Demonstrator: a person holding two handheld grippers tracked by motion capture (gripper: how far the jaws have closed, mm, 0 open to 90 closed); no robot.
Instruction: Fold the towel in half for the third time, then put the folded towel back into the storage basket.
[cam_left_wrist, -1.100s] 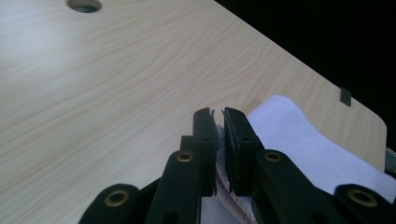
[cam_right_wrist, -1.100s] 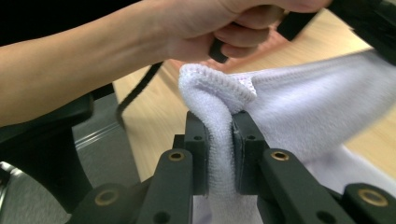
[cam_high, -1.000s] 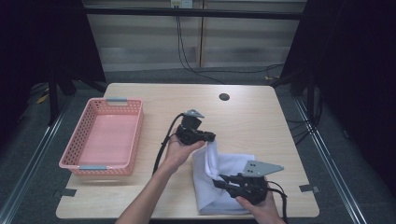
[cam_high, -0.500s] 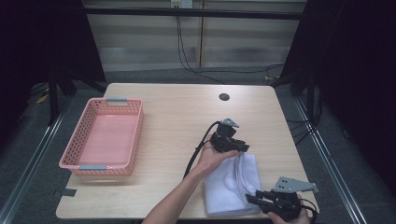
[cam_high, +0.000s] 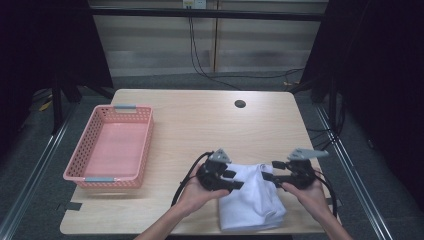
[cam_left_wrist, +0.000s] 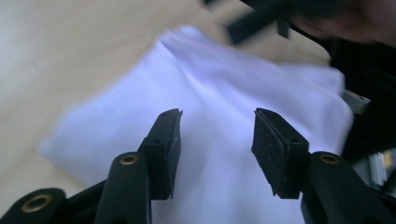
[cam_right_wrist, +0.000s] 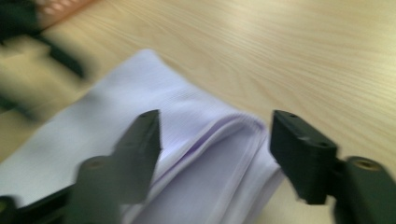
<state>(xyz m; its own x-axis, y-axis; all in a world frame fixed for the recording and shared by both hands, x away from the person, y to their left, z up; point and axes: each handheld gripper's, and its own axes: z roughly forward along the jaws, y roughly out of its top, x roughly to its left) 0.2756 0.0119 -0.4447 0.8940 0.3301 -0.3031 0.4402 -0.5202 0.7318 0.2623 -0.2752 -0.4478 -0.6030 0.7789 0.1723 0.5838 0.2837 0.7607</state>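
A folded white cloth (cam_high: 250, 200) lies on the wooden table (cam_high: 200, 125) near its front edge, right of centre. My left gripper (cam_high: 237, 179) is at the cloth's left far corner, open, its jaws hovering over the white fabric (cam_left_wrist: 215, 79) with nothing between them. My right gripper (cam_high: 267, 170) faces it from the right, also open. Its jaws straddle the cloth's folded, layered corner (cam_right_wrist: 219, 144) without closing on it. Both gripper views are motion-blurred.
A pink plastic basket (cam_high: 142, 145) with nothing in it stands on the left of the table. A small dark hole (cam_high: 240, 104) sits near the far edge. Bare wood stretches between the basket and the cloth. Dark floor and rails surround the table.
The cloth, lifted and mid-fold a second ago, now lies flat and folded. My left gripper swung right, then back toward the person. My right gripper dipped to the front edge, then rose to the cloth's right.
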